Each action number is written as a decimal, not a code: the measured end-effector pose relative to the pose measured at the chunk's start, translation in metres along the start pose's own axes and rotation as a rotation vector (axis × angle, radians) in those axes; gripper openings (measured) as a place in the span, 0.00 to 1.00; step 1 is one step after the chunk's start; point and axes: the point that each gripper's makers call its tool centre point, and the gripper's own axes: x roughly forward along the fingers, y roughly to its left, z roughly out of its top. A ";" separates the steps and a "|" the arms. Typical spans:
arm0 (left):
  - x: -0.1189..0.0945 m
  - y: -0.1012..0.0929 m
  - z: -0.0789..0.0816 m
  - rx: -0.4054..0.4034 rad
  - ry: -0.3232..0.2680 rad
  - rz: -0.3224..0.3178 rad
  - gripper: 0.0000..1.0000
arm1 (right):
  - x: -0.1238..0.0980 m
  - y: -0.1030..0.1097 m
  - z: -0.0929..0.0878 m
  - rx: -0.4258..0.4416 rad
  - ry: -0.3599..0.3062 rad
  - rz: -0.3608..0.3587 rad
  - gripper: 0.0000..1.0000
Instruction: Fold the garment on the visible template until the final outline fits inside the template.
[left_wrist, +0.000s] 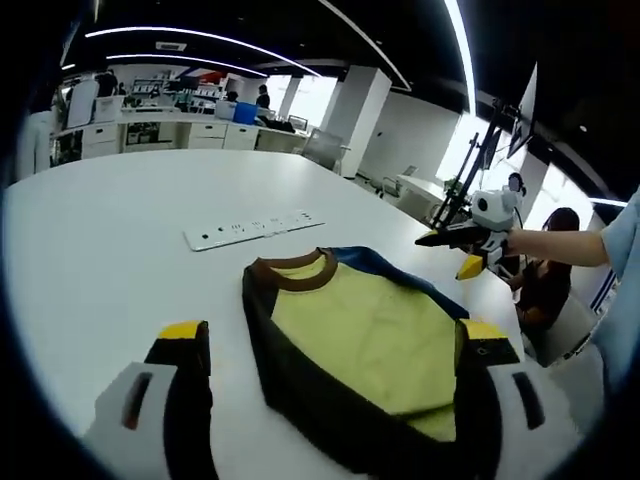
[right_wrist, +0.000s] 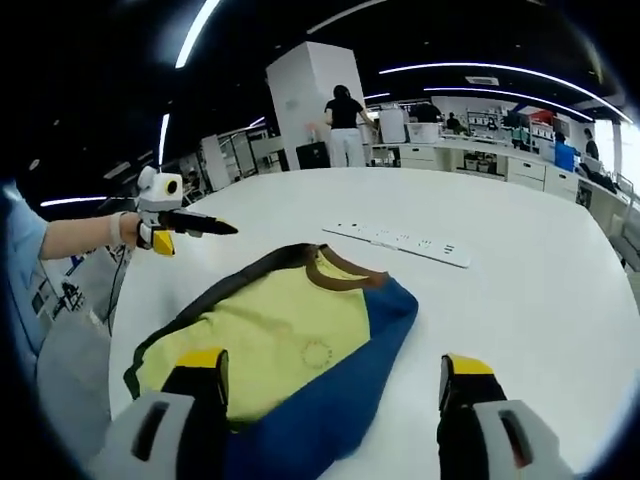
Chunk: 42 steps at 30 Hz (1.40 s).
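Now both open, empty grippers, left and right, should pinch the garment's six-o'clock hem evenly.

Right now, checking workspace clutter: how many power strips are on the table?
1: a white power strip lies flat on the table, just beyond the garment's collar. Nothing suggests another.
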 end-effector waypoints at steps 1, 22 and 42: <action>-0.003 -0.002 0.000 0.001 -0.003 0.002 0.99 | -0.003 0.003 -0.001 0.003 -0.006 -0.001 0.87; -0.066 -0.035 -0.039 -0.040 -0.065 0.058 0.98 | -0.040 0.039 -0.042 0.079 -0.027 -0.021 0.83; -0.097 -0.061 -0.059 -0.028 -0.089 0.074 0.94 | -0.051 0.057 -0.052 0.079 -0.047 -0.022 0.79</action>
